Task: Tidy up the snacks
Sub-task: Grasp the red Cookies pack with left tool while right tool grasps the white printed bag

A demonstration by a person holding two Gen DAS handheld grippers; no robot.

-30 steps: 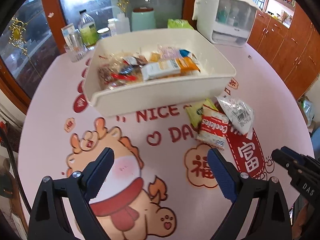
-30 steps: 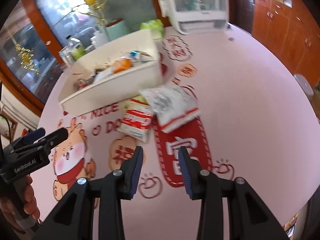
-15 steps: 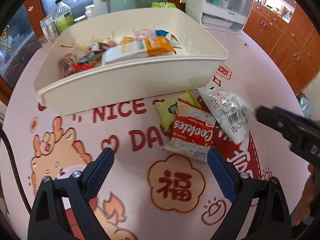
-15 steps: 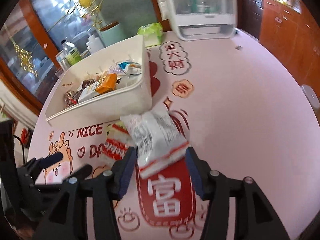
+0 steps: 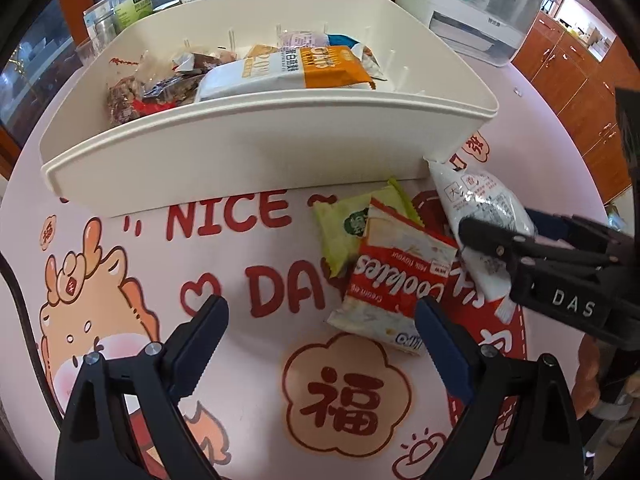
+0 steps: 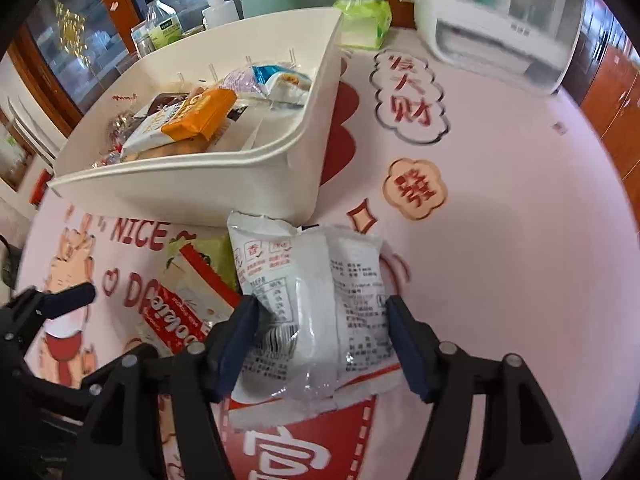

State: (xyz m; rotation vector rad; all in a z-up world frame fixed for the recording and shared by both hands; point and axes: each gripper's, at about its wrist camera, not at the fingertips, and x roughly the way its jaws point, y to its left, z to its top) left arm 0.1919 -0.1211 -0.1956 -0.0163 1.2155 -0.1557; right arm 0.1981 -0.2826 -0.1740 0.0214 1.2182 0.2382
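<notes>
A white bin [image 5: 248,152] with several snack packs stands on the table, also in the right wrist view [image 6: 192,188]. In front of it lie a white snack bag [image 6: 312,304], a red cookies pack [image 5: 396,280] and a green pack [image 5: 344,228]. My right gripper [image 6: 320,336] is open with its fingers on either side of the white bag [image 5: 480,208], which rests on the table. My left gripper [image 5: 320,344] is open and empty, just short of the cookies pack, which also shows in the right wrist view [image 6: 180,312].
A pink printed tablecloth [image 5: 240,280] covers the round table. Bottles and jars [image 5: 128,4] stand behind the bin. A white appliance [image 6: 496,20] and a green packet [image 6: 364,20] sit at the far side. Wooden cabinets [image 5: 580,80] line the right.
Both grippers moved forward toward the loose packs. My right gripper opened wider and came down around the white bag. My left gripper stayed open.
</notes>
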